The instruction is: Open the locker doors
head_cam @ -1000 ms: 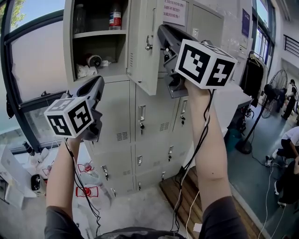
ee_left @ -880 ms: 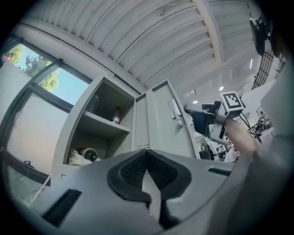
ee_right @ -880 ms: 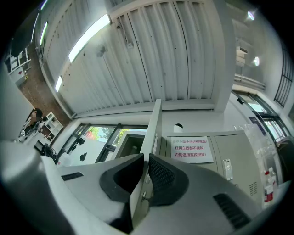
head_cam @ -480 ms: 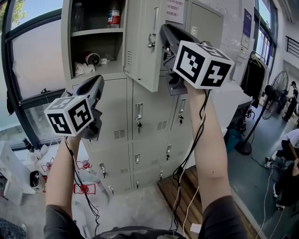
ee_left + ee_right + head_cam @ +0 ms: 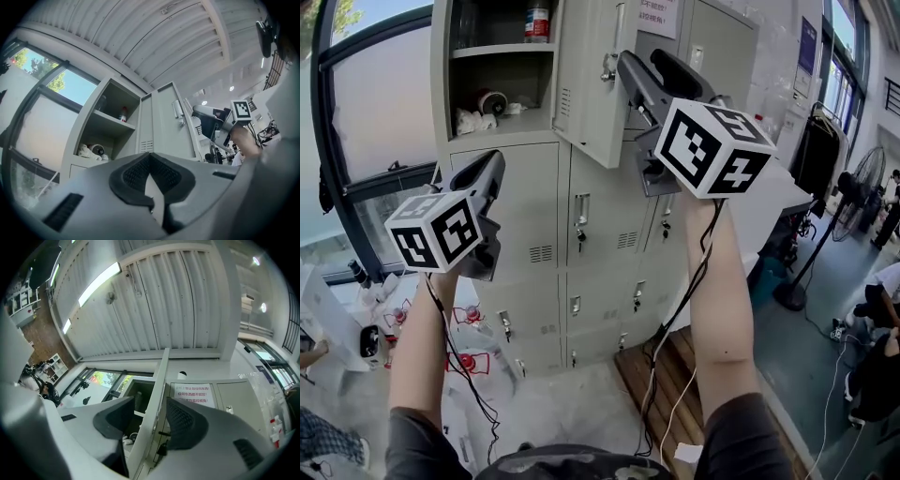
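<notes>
Change: my right gripper (image 5: 643, 66) jaws have just been opening. They are now standing wide, astride the open locker door (image 5: 586, 94) edge, pads clear. I am aiming to back straight off without nudging it shut. Left gripper (image 5: 151, 176): closed, empty.

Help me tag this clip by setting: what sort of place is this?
Probably a locker corner in a workshop or lab hall: a bank of grey metal lockers, a corrugated ceiling overhead, and a standing fan on the open floor to one side.
</notes>
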A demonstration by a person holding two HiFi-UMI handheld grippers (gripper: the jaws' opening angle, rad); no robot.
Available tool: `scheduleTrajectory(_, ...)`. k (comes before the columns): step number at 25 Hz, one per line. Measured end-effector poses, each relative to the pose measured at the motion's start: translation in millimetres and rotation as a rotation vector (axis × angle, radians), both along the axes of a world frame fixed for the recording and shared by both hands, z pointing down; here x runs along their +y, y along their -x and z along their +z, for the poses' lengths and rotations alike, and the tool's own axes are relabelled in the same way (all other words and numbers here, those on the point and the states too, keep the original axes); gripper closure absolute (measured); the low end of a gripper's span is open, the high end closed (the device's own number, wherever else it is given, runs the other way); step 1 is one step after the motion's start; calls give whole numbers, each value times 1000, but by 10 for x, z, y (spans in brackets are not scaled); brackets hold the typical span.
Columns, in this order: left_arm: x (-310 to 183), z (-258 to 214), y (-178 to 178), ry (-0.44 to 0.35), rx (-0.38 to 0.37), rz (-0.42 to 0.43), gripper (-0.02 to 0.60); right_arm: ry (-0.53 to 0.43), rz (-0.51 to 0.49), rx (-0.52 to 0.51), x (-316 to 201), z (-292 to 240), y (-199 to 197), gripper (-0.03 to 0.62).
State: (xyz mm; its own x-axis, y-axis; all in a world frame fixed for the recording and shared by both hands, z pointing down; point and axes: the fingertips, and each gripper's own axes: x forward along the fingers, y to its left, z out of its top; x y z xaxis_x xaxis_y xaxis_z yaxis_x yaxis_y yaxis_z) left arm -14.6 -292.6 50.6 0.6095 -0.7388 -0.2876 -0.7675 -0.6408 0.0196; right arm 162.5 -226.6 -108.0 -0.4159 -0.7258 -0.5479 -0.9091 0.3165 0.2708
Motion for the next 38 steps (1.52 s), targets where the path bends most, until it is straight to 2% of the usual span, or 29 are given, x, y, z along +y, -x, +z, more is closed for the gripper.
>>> scheduleTrajectory(5, 80, 258, 121, 37, 45, -29, 572, 19, -7, 11, 107, 363, -49, 329)
scheduleTrajectory(8, 171, 433, 252, 69, 103, -49, 574, 44, -30, 7, 160, 648, -53, 318)
scheduleTrajectory(11, 237, 629, 336, 91, 119, -81, 574, 74, -36, 18, 177, 943, -55, 313)
scheduleTrajectory(15, 310, 889, 433, 104, 108, -143, 574, 117, -47, 24, 186, 1309, -51, 312)
scheduleTrajectory(21, 463, 1413, 562, 127, 41, -222, 574, 139, -67, 25, 257, 1851, 45, 312)
scheduleTrajectory(26, 556, 1984, 711, 188, 0, -272, 574, 212, -100, 19, 218, 2427, 202, 312)
scheduleTrajectory(35, 687, 2876, 1125, 304, 15, -351, 574, 358, -146, 0, -16, 3391, 581, 313)
scheduleTrajectory(38, 653, 3104, 1308, 347, 53, -365, 574, 409, -145, 5, -139, 3637, 725, 313)
